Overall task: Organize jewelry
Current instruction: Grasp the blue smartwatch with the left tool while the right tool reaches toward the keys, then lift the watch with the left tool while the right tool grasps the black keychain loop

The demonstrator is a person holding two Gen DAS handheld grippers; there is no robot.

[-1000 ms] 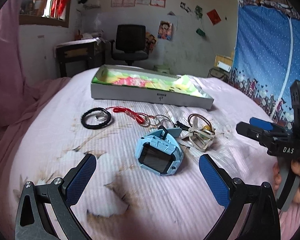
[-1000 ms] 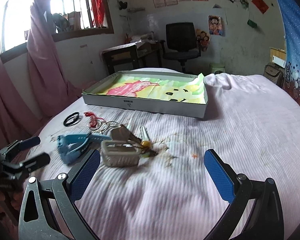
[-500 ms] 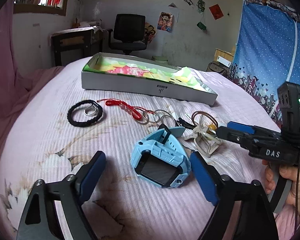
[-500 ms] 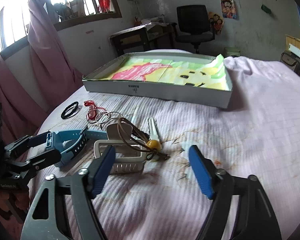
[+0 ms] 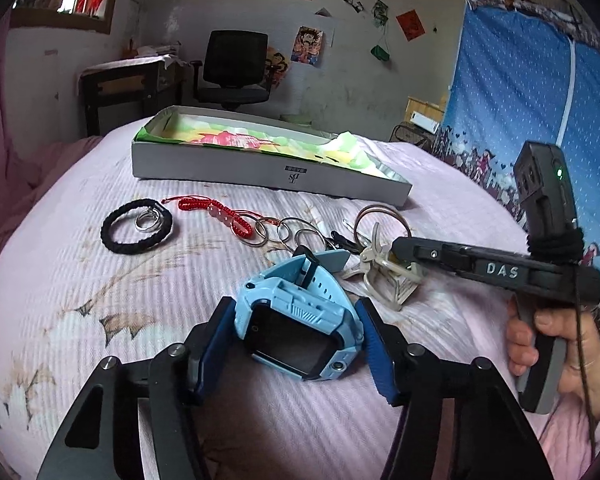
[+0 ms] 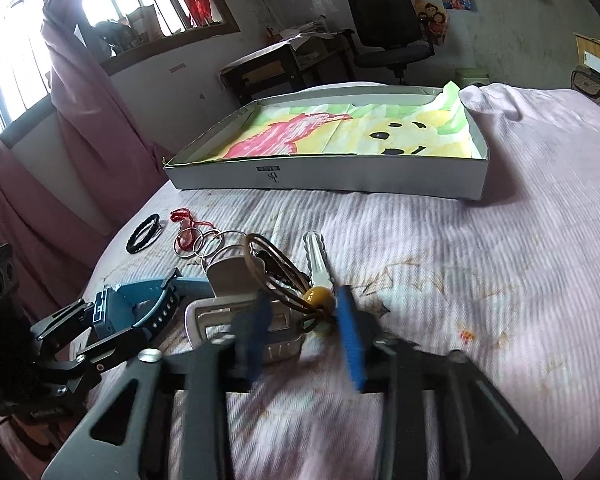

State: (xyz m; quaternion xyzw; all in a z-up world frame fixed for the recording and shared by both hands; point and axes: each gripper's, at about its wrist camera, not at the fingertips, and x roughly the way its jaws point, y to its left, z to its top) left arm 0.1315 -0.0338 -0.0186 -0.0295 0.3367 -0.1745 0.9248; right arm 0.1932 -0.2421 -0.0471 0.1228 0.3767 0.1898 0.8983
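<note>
On the pink bed (image 5: 100, 320), the blue watch (image 5: 300, 328) lies in front of the white box (image 5: 268, 172). The left tongs (image 5: 296, 340) are closing around the watch, pads just at its sides. Beside the watch, the right tongs (image 6: 304, 324) are closing over the cream hair clip (image 6: 244, 312) and brown hair tie (image 6: 276, 264), not yet pinching. A black bracelet (image 5: 136, 226) and red cord (image 5: 216, 212) lie nearer the box.

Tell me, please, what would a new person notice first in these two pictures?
First, the blue watch on the pink bedsheet, between the closing fingers of the left gripper. Beside it, the right gripper closes around a yellow bead tied to brown loops, next to a beige clip. Behind stands an open white box lined with a bright cartoon drawing.
</note>
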